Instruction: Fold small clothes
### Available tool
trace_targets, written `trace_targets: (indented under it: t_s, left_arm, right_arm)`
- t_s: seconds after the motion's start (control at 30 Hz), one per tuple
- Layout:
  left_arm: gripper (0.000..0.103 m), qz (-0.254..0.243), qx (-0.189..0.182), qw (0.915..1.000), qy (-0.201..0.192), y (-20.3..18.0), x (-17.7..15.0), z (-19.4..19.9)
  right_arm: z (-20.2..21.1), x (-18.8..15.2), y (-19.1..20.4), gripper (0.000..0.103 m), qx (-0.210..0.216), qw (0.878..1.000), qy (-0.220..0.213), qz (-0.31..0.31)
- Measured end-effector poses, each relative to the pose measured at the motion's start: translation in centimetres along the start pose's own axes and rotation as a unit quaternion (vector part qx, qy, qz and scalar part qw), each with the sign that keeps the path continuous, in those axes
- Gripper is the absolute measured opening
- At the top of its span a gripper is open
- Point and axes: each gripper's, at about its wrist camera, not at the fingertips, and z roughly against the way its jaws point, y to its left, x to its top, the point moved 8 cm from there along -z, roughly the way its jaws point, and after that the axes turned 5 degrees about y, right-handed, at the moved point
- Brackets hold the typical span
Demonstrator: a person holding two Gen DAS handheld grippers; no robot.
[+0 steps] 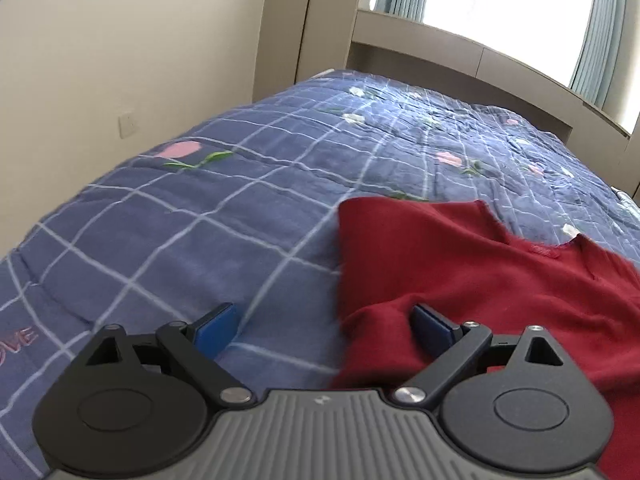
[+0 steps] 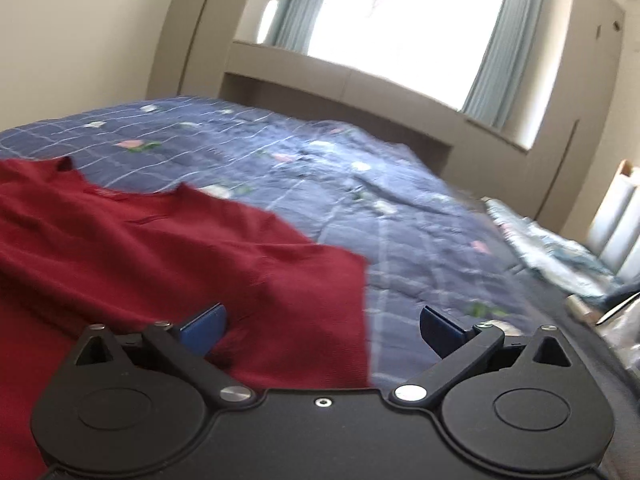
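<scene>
A dark red knit top (image 1: 472, 280) lies spread on the blue checked bedspread (image 1: 224, 220), its V-neck pointing toward the far side. My left gripper (image 1: 324, 326) hangs low over the garment's left edge, jaws wide apart, one blue pad over the bedspread and the other over the red cloth, nothing pinched. In the right wrist view the same red top (image 2: 160, 256) fills the left half. My right gripper (image 2: 322, 326) stands open across its right edge, its left pad over the cloth and its right pad over the bedspread (image 2: 420, 264).
A beige wall with a socket (image 1: 129, 126) runs along the bed's left side. A headboard shelf (image 2: 340, 92) and a bright curtained window (image 2: 400, 12) lie beyond. Crumpled light bedding (image 2: 552, 248) and small items sit at the bed's right edge.
</scene>
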Motion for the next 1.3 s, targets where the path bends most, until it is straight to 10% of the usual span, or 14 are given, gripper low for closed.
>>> trace_targets:
  t_s: [0.33, 0.73, 1.3]
  left_arm:
    - [0.094, -0.001, 0.069, 0.9976, -0.003, 1.1, 0.4, 0.6]
    - [0.103, -0.005, -0.003, 0.9995, -0.030, -1.5, -2.9, 10.6]
    - [0.103, -0.125, -0.047, 0.9898, 0.050, -8.9, -14.6, 24.6]
  right_arm:
    - [-0.5, -0.5, -0.8, 0.102, -0.016, 1.000, 0.020, 0.006]
    - [12.6, -3.8, 1.7, 0.102, 0.134, 0.990, 0.005, 0.039]
    - [28.3, -13.4, 4.7, 0.102, 0.189, 0.981, 0.037, 0.006]
